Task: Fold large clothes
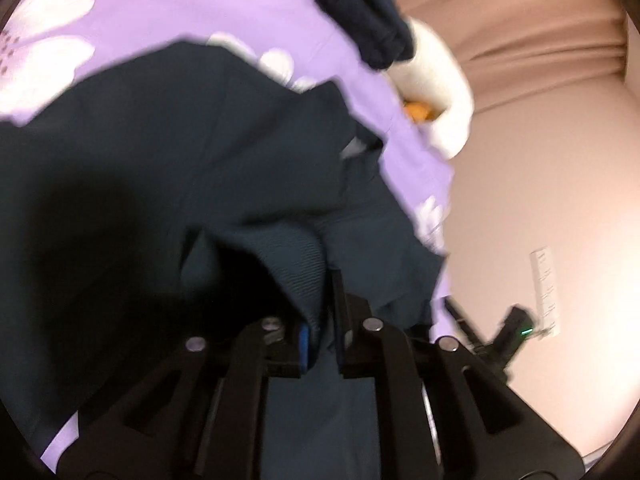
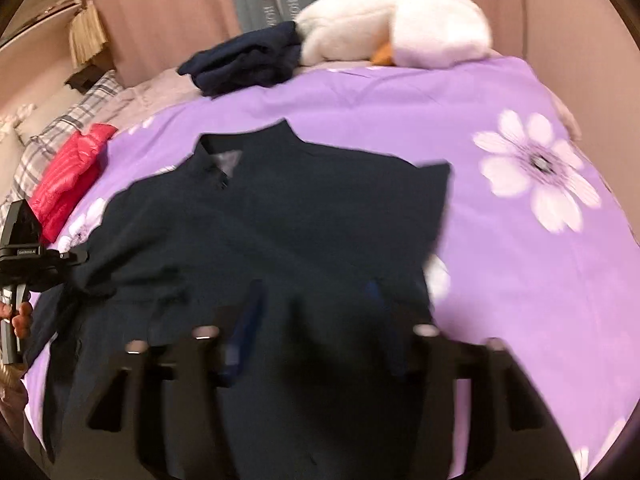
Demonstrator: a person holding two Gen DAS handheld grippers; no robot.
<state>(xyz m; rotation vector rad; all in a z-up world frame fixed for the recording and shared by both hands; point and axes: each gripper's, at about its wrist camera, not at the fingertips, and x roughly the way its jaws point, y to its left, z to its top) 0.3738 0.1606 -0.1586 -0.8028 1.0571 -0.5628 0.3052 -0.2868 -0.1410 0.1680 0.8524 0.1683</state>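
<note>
Over on the left, the left tongs (image 1: 322, 320) are pinched nearly closed on a ribbed edge of the dark navy shirt (image 2: 280, 220), probably a sleeve cuff or hem, and that cloth is drawn up from the bed (image 2: 520, 280) so it bunches right at the tips. The shirt itself lies spread on the purple flowered bedcover, collar pointing away towards the white plush duck (image 2: 400, 24) and the folded dark pile (image 2: 248, 60) at the far edge, its long axis running from collar back to the person. A red puffer jacket (image 2: 68, 184) lies off at the left side, well apart. To the right, the right tongs (image 2: 316, 320) stand wide open with the lower part of the shirt straight ahead between the two fingers, holding nothing. I'd judge the next fold turns on the left side, since only those tongs have cloth: the gripped edge would travel rightward across the shirt's body.
</note>
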